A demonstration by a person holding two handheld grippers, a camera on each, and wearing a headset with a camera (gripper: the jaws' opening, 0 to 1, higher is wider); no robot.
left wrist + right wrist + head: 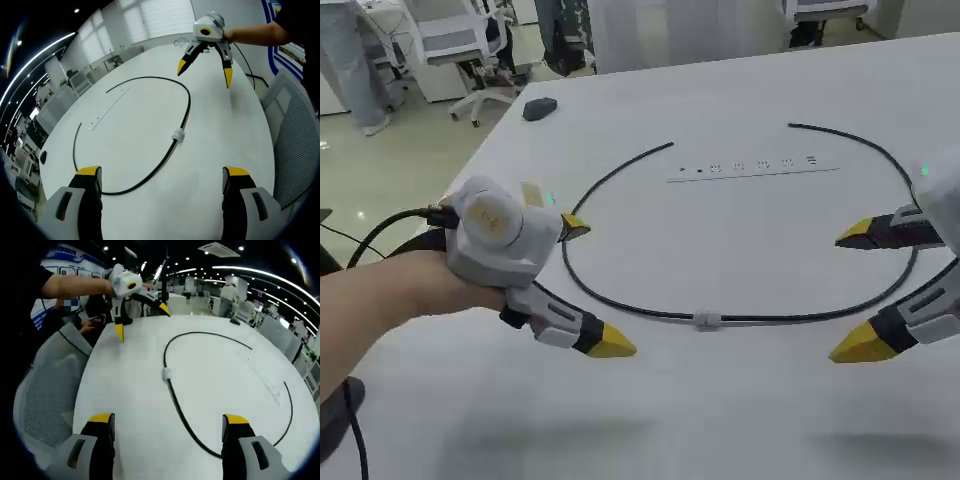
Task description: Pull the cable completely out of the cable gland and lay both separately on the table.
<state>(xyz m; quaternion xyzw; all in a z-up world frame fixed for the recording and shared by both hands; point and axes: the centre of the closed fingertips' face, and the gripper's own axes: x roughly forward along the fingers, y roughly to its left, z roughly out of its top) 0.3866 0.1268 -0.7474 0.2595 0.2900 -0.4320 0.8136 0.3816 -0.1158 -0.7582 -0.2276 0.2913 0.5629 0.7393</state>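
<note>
Left tongs [592,287] spread | right tongs [850,292] spread | cable gland [706,320] on cable [770,319] between them, untouched

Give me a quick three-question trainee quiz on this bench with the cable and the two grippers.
1. True or false: the white cable gland is threaded on the black cable.
2. What lies on the table inside the cable's loop? A) power strip B) mug C) pliers
3. Fill in: the left gripper and the right gripper both have their jaws ____.
Key: 1 true; 2 A; 3 open.
</note>
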